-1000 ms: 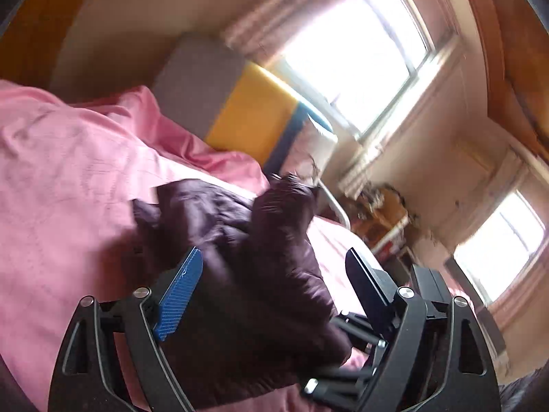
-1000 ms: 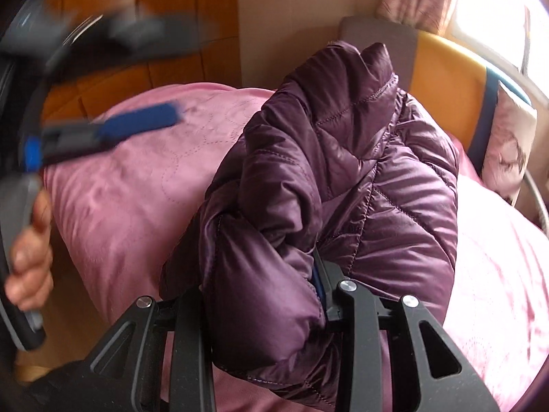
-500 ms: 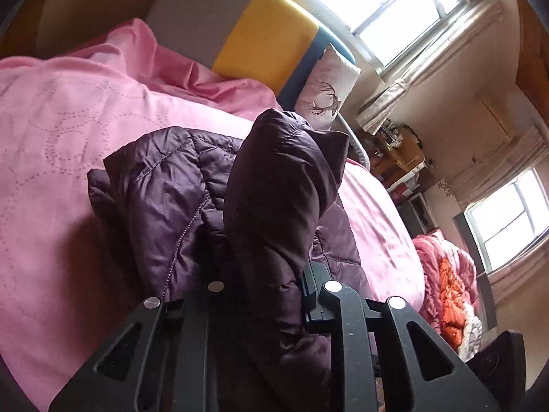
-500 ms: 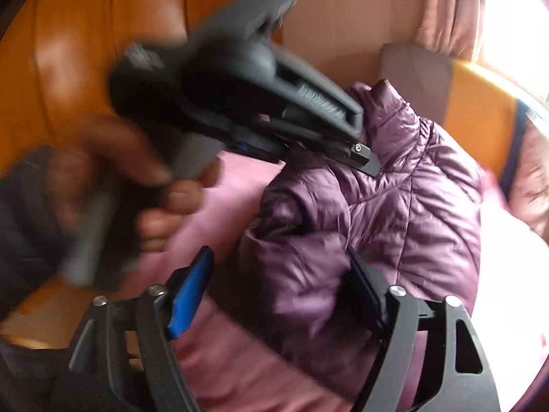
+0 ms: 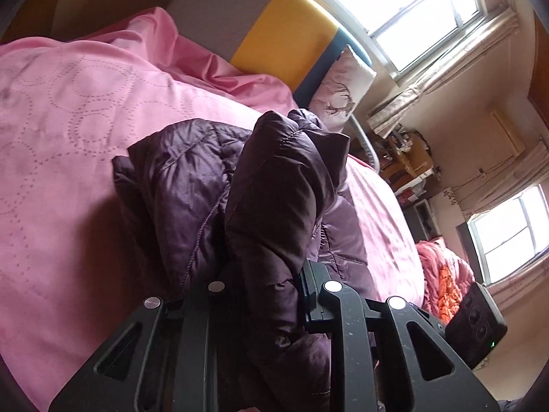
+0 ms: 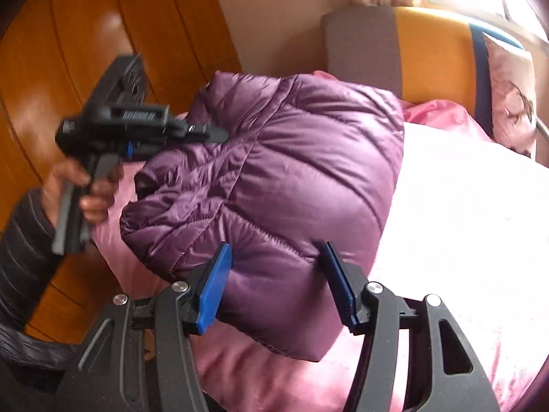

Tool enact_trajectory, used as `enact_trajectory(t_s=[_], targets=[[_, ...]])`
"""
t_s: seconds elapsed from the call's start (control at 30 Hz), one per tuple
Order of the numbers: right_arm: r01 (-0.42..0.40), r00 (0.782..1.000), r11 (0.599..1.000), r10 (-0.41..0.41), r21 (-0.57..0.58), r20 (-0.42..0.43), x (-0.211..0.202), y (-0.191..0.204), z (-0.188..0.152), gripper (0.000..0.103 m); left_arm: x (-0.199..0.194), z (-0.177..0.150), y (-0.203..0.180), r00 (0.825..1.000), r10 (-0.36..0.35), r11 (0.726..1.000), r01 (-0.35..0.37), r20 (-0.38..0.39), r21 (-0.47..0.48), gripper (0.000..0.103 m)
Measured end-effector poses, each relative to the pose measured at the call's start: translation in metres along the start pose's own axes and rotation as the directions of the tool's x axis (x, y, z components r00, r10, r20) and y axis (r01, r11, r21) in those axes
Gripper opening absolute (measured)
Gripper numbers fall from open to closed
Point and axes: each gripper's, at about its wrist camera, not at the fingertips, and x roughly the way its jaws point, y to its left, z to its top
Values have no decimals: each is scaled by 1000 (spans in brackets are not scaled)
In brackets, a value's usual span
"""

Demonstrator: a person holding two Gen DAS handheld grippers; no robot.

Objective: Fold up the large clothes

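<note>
One bundle of purple puffer jacket [image 6: 295, 178] lies on the pink duvet [image 6: 463, 226], its bulk toward the headboard at my 12 o'clock in the right wrist view. A second ago my right gripper [image 6: 278, 274] was clenched on a fold of it; now its blue pads stand apart on either side of the near hem, at about 6 o'clock, pinching nothing. A second ago my left gripper [image 5: 264, 274] was spread wide with nothing in it; now it is clenched on a thick ridge of the jacket [image 5: 274, 189], which rises between its fingers toward 12 o'clock. In the right view that left gripper [image 6: 206, 134] bites the jacket's edge at about 9 o'clock.

So I judge the hold has passed from right to left: the left side now carries the cloth and my right is free to take a new edge. The jacket looks bunched, not flat, so the fold is far from done. Its slick, puffy shell will likely spring back.

Beyond it, a yellow and grey headboard [image 5: 284, 41] and a deer-print pillow [image 5: 343, 86] sit at 1 o'clock.
</note>
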Motion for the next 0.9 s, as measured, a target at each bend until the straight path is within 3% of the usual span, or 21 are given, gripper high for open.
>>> enact_trajectory(t_s=[0.13,0.23,0.37,0.43,0.57,0.63,0.7,0.8,0.9], targets=[[7,999,998,-9,-61,-36,20,21,-7,56,-9,-11,24,994,107,992,-106,-1,-65,21],[21,997,990,-31,-141,-70,39,42,-15,56,-7,-29,48,975,224,967,-223,-2,-121,38],[57,993,977,-77,-203,-90,55,50,-22,56,3,-47,71,966,260,950,-258,-14,-173,43],[23,993,980,-45,-199,-109,51,42,-18,56,4,-50,67,956,293,947,-290,-5,-139,43],[-147,980,979,125,-140,-155,25,12,7,56,1,-48,63,956,294,951,-290,21,-110,43],[-172,981,980,161,-98,-112,6,-7,24,57,-3,-48,56,948,315,947,-312,47,-74,43],[-154,988,987,153,-48,-36,-11,-24,46,67,-4,-51,44,938,339,941,-337,76,-36,43],[-99,994,994,96,49,61,-20,-52,83,75,-4,-54,30,918,380,923,-384,116,14,43],[-53,996,994,45,99,75,-2,-58,118,75,-4,-58,22,901,409,906,-420,147,51,43]])
